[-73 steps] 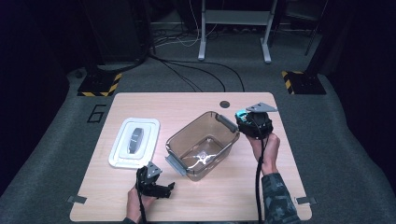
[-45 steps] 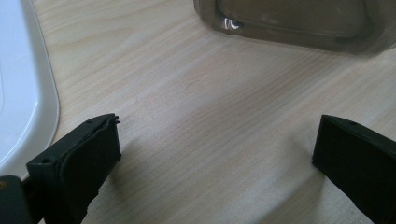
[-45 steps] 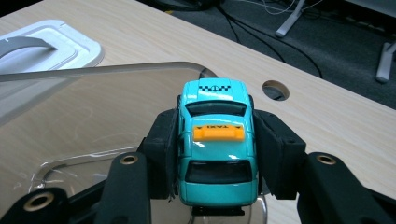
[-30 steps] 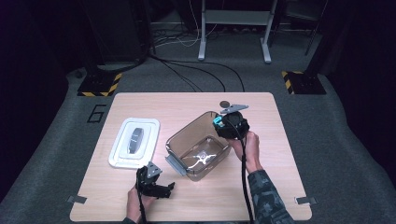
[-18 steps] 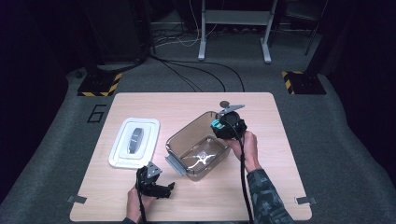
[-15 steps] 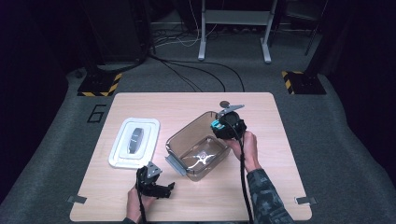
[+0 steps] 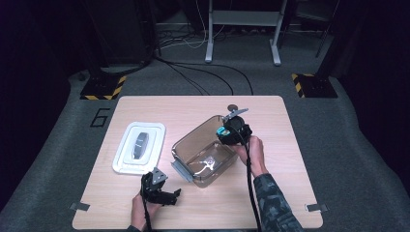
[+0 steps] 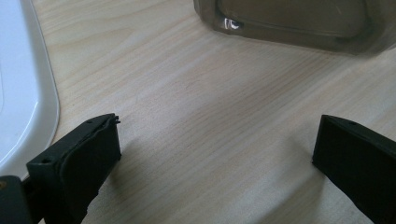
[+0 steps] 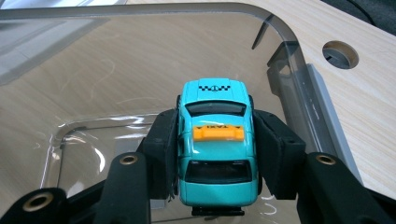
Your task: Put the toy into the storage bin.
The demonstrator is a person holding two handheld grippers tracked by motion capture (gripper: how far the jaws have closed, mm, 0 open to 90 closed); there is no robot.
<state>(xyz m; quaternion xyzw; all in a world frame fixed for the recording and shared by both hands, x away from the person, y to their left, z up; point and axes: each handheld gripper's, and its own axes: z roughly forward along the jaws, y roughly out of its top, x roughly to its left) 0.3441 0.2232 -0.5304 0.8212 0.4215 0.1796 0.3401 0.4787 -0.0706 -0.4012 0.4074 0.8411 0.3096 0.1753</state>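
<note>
Right gripper (image 9: 215, 140) has carried its clamped toy taxi (image 9: 215, 144) over the clear container (image 7: 193, 140); left fingers (image 8: 74, 158) apart

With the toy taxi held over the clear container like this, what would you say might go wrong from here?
1. The right claw pinches the teal toy taxi only by its smooth sides; it might slip and tumble rather than land on its wheels.
2. The taxi hangs close to the clear plastic container's far rim in the high view; a drop there might hit the rim and bounce onto the table.
3. The left claw rests open on the table, not steadying the container, which might slide if bumped.
</note>
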